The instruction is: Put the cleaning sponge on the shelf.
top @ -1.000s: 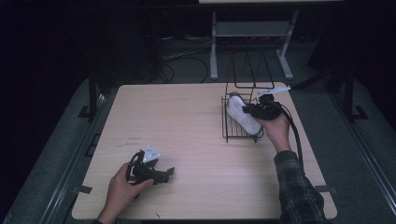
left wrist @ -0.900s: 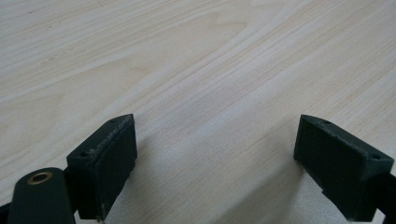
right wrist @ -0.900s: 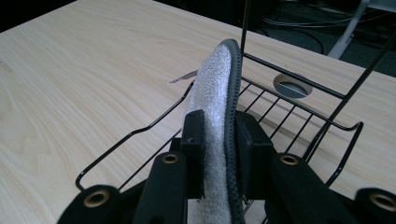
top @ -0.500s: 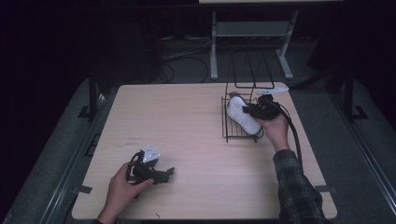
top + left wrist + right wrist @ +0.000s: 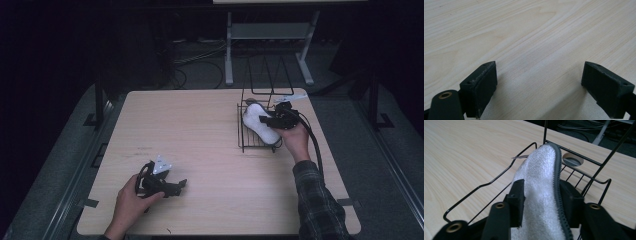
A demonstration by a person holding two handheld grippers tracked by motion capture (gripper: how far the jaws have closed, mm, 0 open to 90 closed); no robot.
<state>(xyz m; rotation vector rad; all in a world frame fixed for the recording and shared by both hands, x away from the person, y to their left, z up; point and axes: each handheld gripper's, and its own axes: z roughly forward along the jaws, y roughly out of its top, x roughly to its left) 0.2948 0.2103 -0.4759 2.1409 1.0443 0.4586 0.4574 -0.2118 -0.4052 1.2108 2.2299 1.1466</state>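
**White slipper lies in the wire rack as the right jaws loosen around it**

On the far right part of the pale wooden counter (image 5: 210, 140) stands a black wire rack (image 5: 245, 132), its tall loops rising at the far side. A white fluffy slipper (image 5: 260, 125) with a dark grey sole edge lies inside it, its length running from the near right to the far left of the rack.

The right hand-held gripper (image 5: 267, 120) reaches into the rack from the right, held by the person's right hand (image 5: 295, 140), with a plaid sleeve (image 5: 320, 200) behind it and a black cable trailing back along the arm. In the right gripper view the slipper (image 5: 541, 187) sits between the two black jaws. These jaws have just been opening: a narrow gap shows between the left pad and the fluffy upper, and the right pad stands just beside the grey sole edge, so the grip reads as released with the slipper between the pads. The rack's wire rim (image 5: 489, 182) curves around the slipper on the left of that view.

The left hand-held gripper (image 5: 172, 186) rests at the near left of the counter in the person's left hand (image 5: 132, 200), well apart from the rack. In the left gripper view its jaws stand wide apart with bare wood (image 5: 531, 45) between them.
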